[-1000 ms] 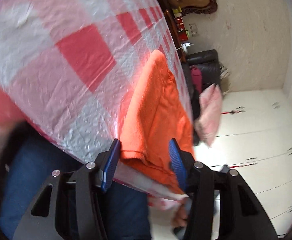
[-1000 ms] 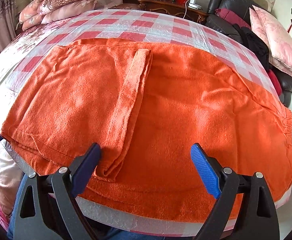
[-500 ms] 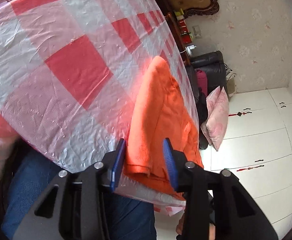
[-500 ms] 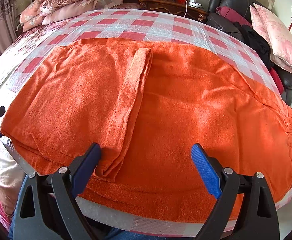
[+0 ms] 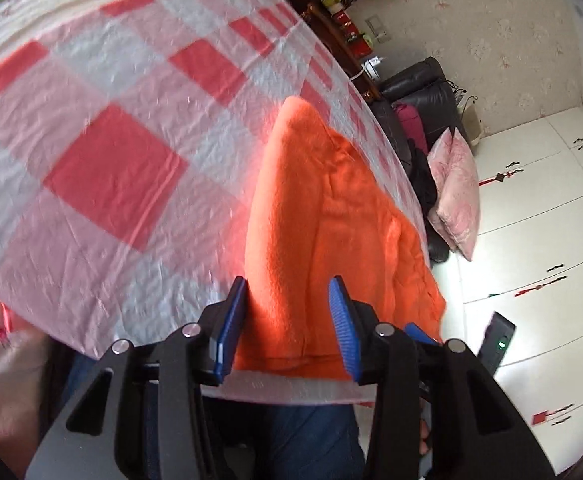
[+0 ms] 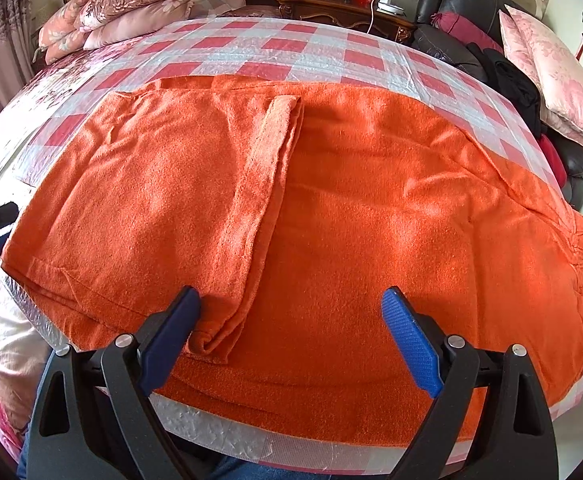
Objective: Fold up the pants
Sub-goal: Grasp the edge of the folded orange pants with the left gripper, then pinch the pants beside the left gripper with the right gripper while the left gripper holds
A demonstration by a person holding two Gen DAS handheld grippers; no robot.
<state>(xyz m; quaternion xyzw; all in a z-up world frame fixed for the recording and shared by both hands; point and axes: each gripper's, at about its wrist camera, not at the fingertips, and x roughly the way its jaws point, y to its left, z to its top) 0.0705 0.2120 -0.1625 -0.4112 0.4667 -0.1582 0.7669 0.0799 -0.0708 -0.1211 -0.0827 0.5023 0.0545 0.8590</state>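
Observation:
Orange fleece pants (image 6: 351, 216) lie spread on a red-and-white checked plastic cover (image 6: 283, 44) over a bed. One leg end is folded over to the left, with its edge (image 6: 267, 184) running down the middle. My right gripper (image 6: 291, 332) is open, low at the near edge, straddling the fold's near end. In the left wrist view the pants (image 5: 323, 216) show edge-on. My left gripper (image 5: 287, 320) is open, its blue pads either side of the pants' left end without pinching it.
Floral pillows (image 6: 131, 4) lie at the bed's head. A wooden nightstand (image 6: 343, 4) with jars stands behind. A black leather sofa (image 6: 463, 12) with pink cushions (image 6: 555, 76) is at the right. White floor (image 5: 531, 240) lies beyond the bed.
My left gripper has swung and moved in along the pants' left end; its jaws narrowed half a second ago and are wider again. The right gripper has barely moved.

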